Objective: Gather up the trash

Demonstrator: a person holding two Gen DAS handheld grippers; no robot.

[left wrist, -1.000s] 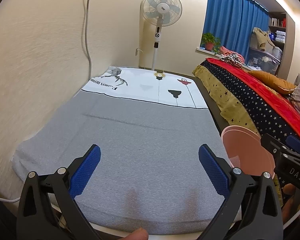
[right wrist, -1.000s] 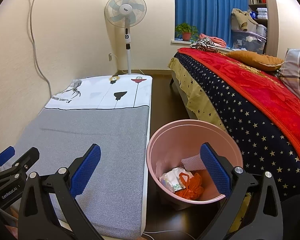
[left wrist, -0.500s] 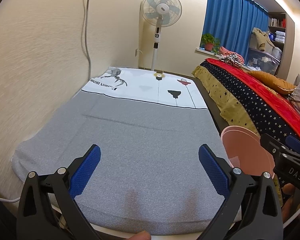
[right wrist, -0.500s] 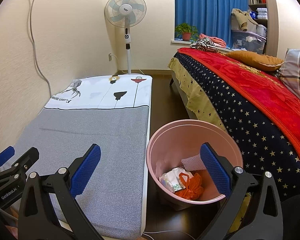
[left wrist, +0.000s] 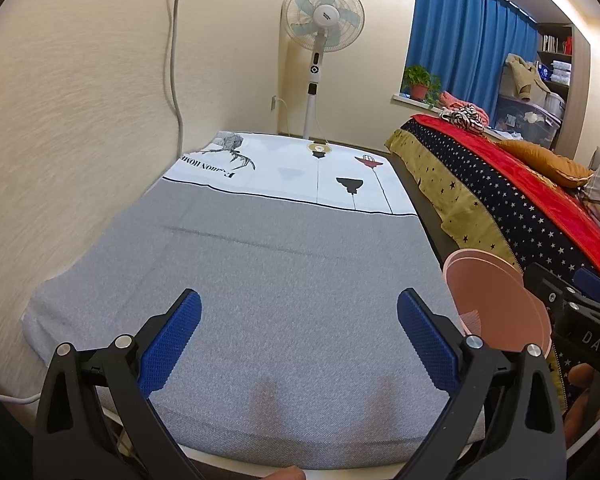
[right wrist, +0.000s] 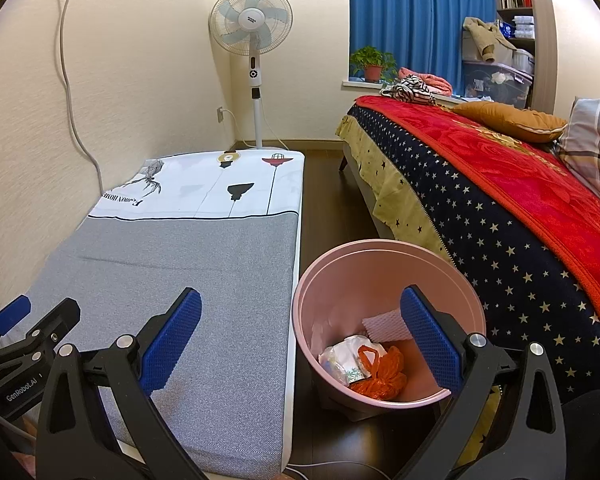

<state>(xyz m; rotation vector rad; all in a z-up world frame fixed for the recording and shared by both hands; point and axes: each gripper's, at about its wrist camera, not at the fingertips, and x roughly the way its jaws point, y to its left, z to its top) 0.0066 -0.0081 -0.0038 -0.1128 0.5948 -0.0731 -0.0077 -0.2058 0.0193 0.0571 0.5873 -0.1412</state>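
Observation:
A pink trash bin [right wrist: 332, 280] stands on the dark floor between the low mattress and the bed. Inside it lie an orange plastic bag [right wrist: 380, 376], a crumpled white wrapper [right wrist: 342, 358] and a white foam sheet [right wrist: 384, 326]. My right gripper [right wrist: 300, 332] hovers open over the bin's near left rim, nothing between its blue pads. My left gripper [left wrist: 298, 336] is open above the grey mattress cover [left wrist: 280, 280], also empty. The bin [left wrist: 496, 304] shows at the right in the left wrist view, partly behind the right gripper's body [left wrist: 580, 312].
The low mattress [right wrist: 180, 264] runs along the left wall, white printed sheet at its far end. A bed with a red and starred blanket [right wrist: 520, 208] fills the right. A standing fan [right wrist: 256, 40], a wall cable [right wrist: 72, 100] and a floor strip [right wrist: 324, 200] lie beyond.

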